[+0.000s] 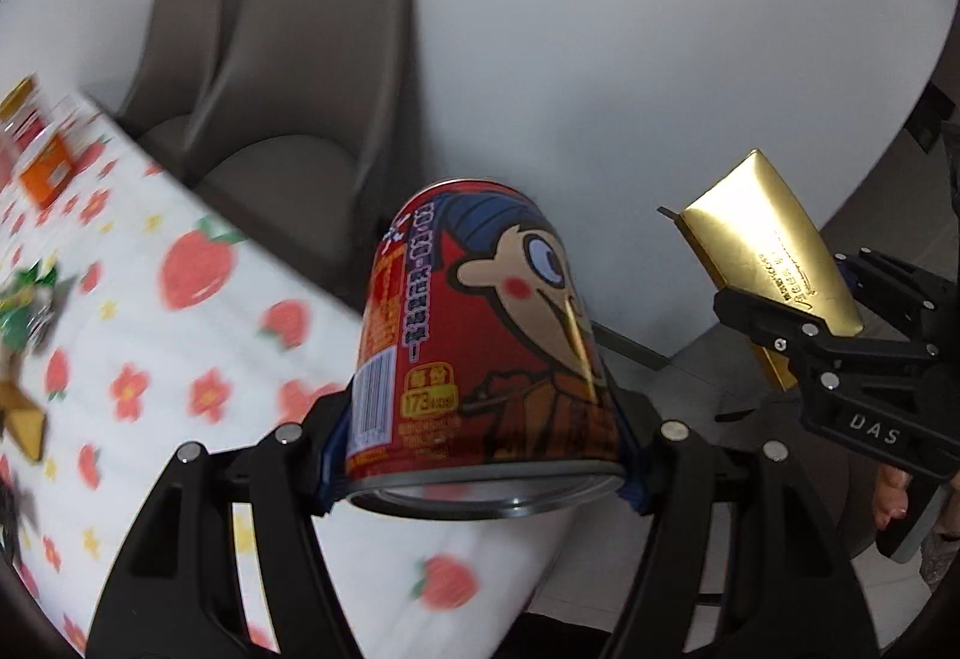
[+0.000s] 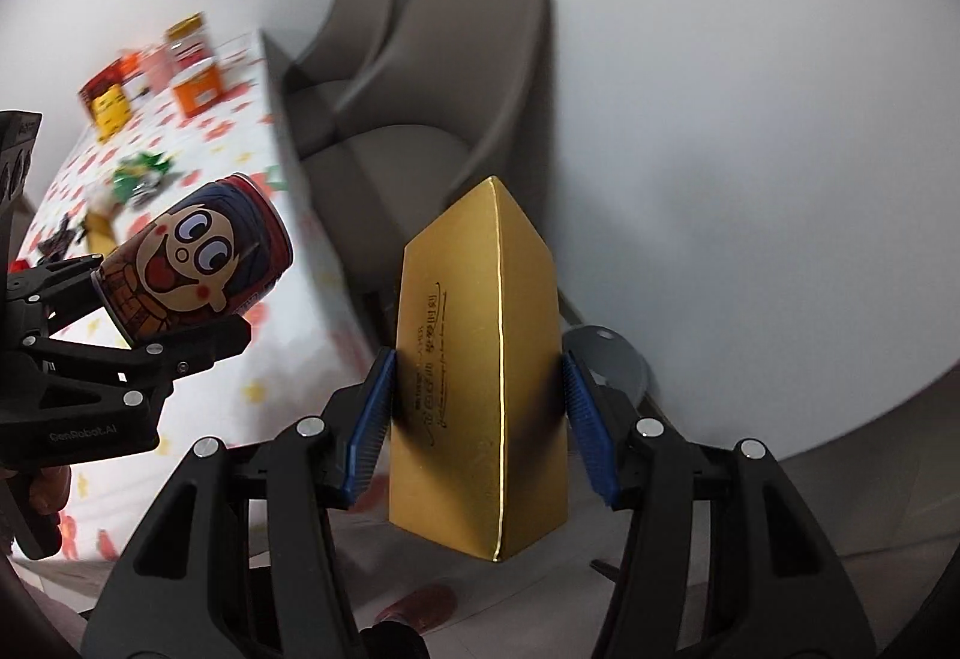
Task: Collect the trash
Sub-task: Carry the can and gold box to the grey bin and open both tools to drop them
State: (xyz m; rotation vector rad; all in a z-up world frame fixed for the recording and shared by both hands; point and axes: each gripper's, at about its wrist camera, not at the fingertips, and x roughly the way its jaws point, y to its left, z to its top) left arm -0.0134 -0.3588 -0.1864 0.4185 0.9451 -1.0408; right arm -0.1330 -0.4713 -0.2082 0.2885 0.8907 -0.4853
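Observation:
My left gripper (image 1: 480, 473) is shut on a red cartoon can (image 1: 480, 353), held in the air past the table's edge; the can also shows in the right wrist view (image 2: 198, 263). My right gripper (image 2: 477, 419) is shut on a gold box (image 2: 480, 383), held upright above the floor; in the left wrist view the gold box (image 1: 774, 251) sits at the right in that gripper (image 1: 798, 323). More trash lies on the table: a green crumpled wrapper (image 2: 141, 173), a gold carton (image 1: 21, 413) and dark scraps (image 2: 57, 239).
The table with a strawberry-print cloth (image 1: 180, 359) lies to the left. Orange, pink and yellow boxes (image 2: 198, 89) stand at its far end. Two grey-brown chairs (image 1: 300, 119) stand against the white wall. A grey round lid or bin (image 2: 606, 353) is behind the gold box.

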